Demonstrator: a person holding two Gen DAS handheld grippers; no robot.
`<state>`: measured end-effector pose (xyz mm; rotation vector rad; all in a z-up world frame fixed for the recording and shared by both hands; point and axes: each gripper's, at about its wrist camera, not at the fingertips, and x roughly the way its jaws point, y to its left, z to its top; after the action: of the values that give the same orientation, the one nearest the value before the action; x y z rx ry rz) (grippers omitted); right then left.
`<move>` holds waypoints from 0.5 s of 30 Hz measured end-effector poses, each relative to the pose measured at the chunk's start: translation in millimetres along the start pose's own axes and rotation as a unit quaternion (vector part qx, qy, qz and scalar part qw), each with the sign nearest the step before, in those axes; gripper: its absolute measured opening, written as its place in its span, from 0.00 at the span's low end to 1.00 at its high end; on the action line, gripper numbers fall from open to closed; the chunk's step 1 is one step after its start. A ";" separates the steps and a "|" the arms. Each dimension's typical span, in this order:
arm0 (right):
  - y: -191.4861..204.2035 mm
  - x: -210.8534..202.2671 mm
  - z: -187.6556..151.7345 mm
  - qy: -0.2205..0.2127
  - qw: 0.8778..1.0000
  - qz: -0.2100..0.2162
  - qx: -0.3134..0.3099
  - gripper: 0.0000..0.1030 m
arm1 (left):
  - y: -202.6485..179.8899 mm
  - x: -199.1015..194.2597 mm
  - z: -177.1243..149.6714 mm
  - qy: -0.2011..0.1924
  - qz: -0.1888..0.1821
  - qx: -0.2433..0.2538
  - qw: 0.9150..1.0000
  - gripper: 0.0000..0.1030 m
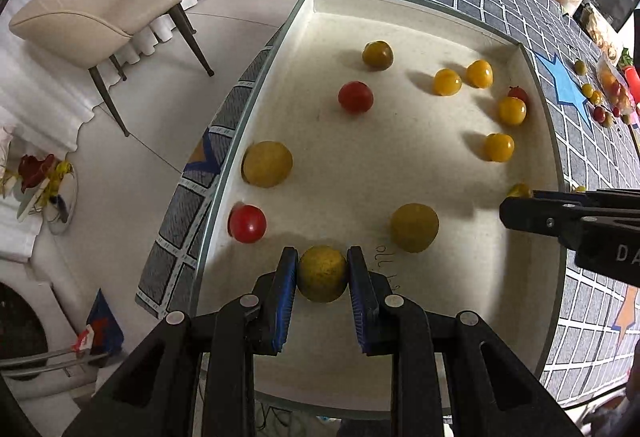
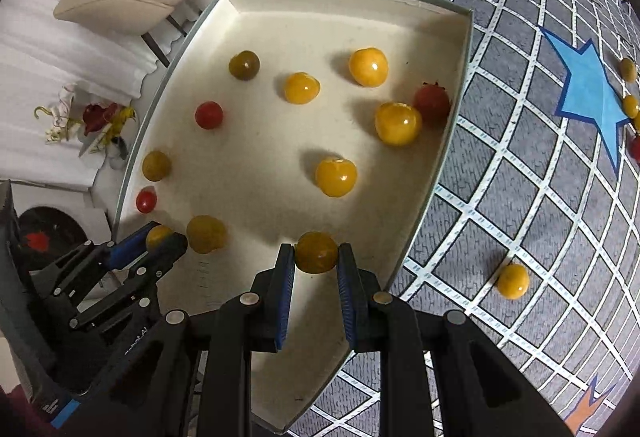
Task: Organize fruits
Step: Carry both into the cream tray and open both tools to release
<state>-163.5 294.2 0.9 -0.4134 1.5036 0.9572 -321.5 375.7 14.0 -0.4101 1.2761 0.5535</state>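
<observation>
Left wrist view: left tongs [image 1: 322, 269] pinch an olive-yellow tomato [image 1: 322, 279] over the white tray [image 1: 400, 3]; right tongs [image 2: 316, 255] clamp a dull-yellow tomato [image 2: 316, 252] above that tray's near edge.

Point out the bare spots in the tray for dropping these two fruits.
Bare: the tray's far corner beyond the olive fruit, and the middle between the red tomato and the central yellow one. Crowded: the right wall and the near-left edge.
</observation>
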 end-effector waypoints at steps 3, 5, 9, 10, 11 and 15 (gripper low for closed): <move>3.5 5.8 1.0 0.004 1.000 -0.004 0.000 0.22 | -0.1 0.5 0.9 0.000 0.002 0.002 1.000 0.26; 6.4 11.4 2.6 0.007 1.000 -0.005 0.001 0.23 | -1.3 0.4 0.9 0.001 0.003 0.002 1.000 0.26; 9.4 13.5 4.7 0.005 1.000 -0.010 -0.001 0.23 | -4.0 0.1 1.4 0.003 0.006 0.005 1.000 0.26; 9.9 14.2 3.6 0.004 1.000 -0.011 -0.001 0.23 | -5.2 -0.3 1.1 0.002 0.008 0.006 1.000 0.26; 12.0 14.3 4.9 0.004 1.000 -0.014 -0.004 0.23 | -6.5 -0.7 0.9 0.002 0.010 0.008 1.000 0.26; 14.7 11.7 0.2 0.009 1.000 -0.011 -0.010 0.28 | -12.6 -2.2 0.0 0.002 0.021 0.023 1.000 0.27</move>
<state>-176.5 306.3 -5.4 -0.4532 1.5035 0.9551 -314.4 365.2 15.9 -0.3475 1.3016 0.5574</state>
